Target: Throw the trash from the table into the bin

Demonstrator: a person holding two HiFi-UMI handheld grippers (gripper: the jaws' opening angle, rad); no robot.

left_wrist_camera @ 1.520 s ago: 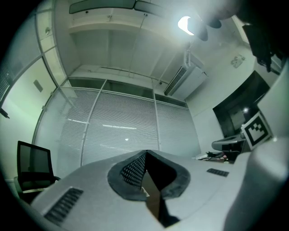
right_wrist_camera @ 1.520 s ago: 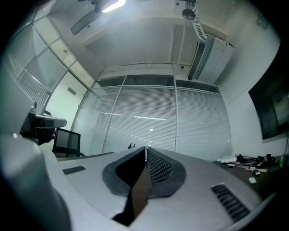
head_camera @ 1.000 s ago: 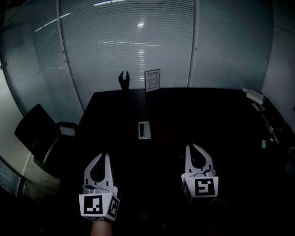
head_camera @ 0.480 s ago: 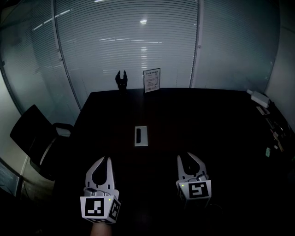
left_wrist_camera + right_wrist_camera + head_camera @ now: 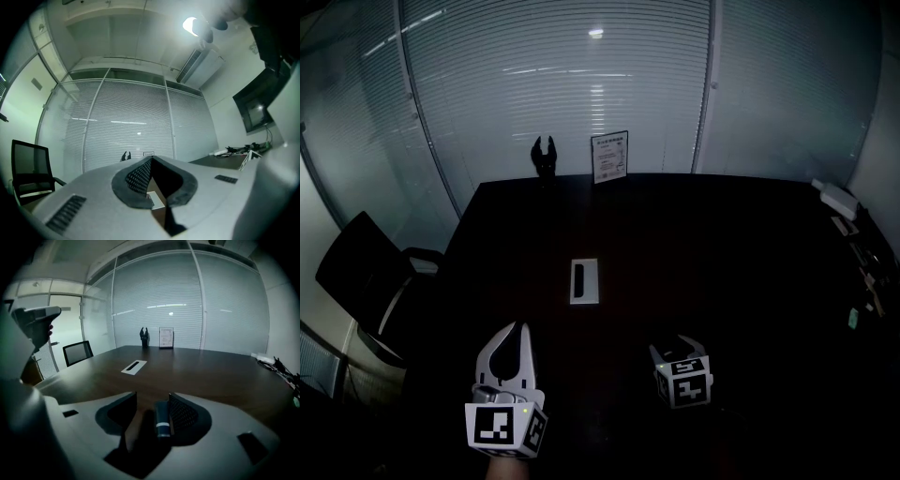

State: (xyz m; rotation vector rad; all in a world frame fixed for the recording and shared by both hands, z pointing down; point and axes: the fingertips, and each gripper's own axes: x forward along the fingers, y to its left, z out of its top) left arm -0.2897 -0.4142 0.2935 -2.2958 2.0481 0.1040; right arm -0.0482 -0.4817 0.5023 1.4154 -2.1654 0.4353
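Right tongs [image 5: 675,346] dropped, opening; dark cylinder [image 5: 162,420] between, dim.

The room is dim. In the head view the table [image 5: 722,244] reads almost black, and only the pale left gripper [image 5: 519,328] and right gripper [image 5: 675,341] stand out against it. Light comes from above. A ceiling lamp [image 5: 190,26] flares white at the upper right of the left gripper view, and a small reflection glints on the far blinds [image 5: 562,94]. The wide lenses bow the wall frames. Black corners ring both gripper views, and their near foregrounds are soft.
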